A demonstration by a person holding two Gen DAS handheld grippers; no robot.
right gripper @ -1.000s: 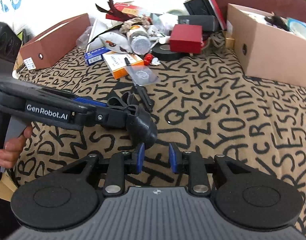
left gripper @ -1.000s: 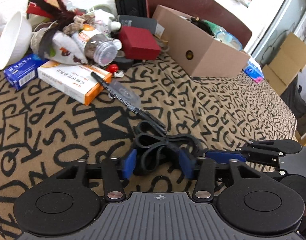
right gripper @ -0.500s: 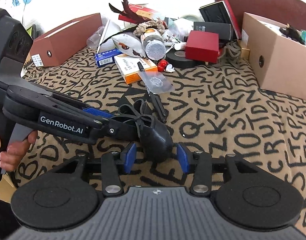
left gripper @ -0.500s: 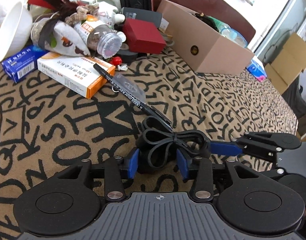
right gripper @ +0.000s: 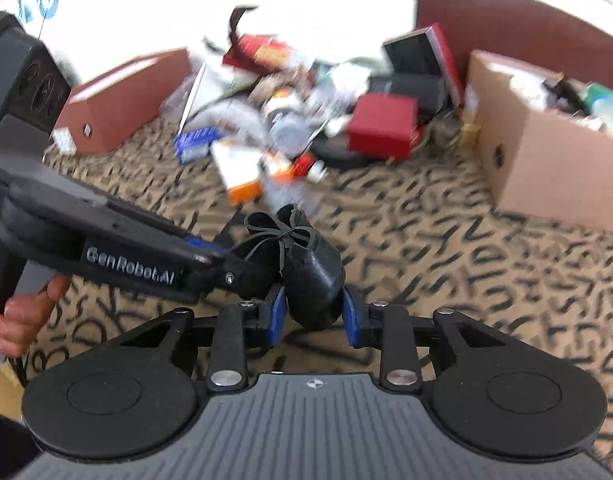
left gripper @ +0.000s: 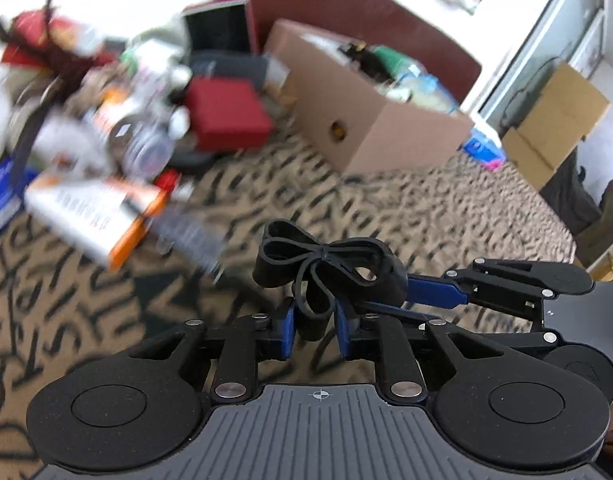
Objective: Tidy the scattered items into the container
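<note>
A small black shoe point(right gripper: 312, 264) with a tied lace bow hangs between the two grippers, clear of the letter-patterned cloth point(right gripper: 486, 264) that covers the table. In the right wrist view the shoe's rounded end sits between the blue pads point(right gripper: 276, 314) of the right gripper point(right gripper: 312, 316); the jaws are closing, and both pads appear to lie against its sides, with the lace bow on top pointing away from the camera. The left gripper point(left gripper: 316, 328) reaches in from the left of that view, held by a hand point(right gripper: 20, 320). In the left wrist view its jaws are also closing, narrowly parted, with a black loop of the shoe hanging down between the blue pads point(left gripper: 288, 330) and seemingly pinched there; the bow point(left gripper: 322, 258) stands just above and beyond the fingertips. From this side the right gripper enters from the right, its blue finger running into the shoe. The open cardboard box point(left gripper: 370, 128), already holding several things, stands towards the far right part of the table, well apart from the shoe. A blurred heap of boxes and bottles point(left gripper: 138, 92) lies along the far edge, left of it.
</note>
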